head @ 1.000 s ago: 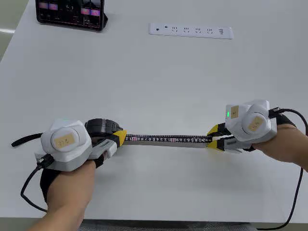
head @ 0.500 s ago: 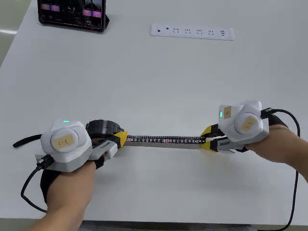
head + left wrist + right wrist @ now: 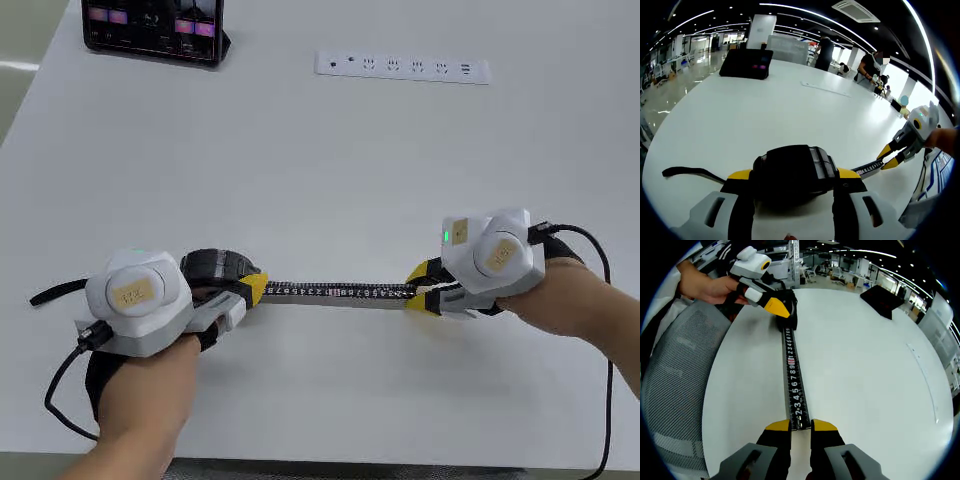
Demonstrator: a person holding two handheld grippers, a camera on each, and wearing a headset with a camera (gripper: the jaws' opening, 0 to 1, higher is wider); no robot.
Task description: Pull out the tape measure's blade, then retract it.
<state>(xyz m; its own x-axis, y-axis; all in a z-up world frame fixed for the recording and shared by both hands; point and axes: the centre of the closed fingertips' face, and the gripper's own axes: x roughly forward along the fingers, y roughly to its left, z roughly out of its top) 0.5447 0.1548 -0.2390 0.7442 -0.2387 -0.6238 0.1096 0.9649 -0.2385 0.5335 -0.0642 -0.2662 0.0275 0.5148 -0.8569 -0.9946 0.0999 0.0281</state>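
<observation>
Black ribbed plastic: in the head view the tape measure (image 3: 215, 268) lies on the white bench (image 3: 320, 170), clamped by the left hand-held gripper (image 3: 247, 289). The right hand-held gripper (image 3: 418, 298) pinches the blade (image 3: 335, 291) tip. The left gripper view shows its rounded body between yellow-tipped jaws. In the right gripper view the thin numbered strip runs straight; I'd feed it back level and slowly.

Right gripper (image 3: 414, 290): shifted toward the tape measure case (image 3: 215, 266), closer to it than one second ago and closer again than half a second ago.
Blade (image 3: 335, 290): exposed run out of the case correspondingly shorter.
</observation>
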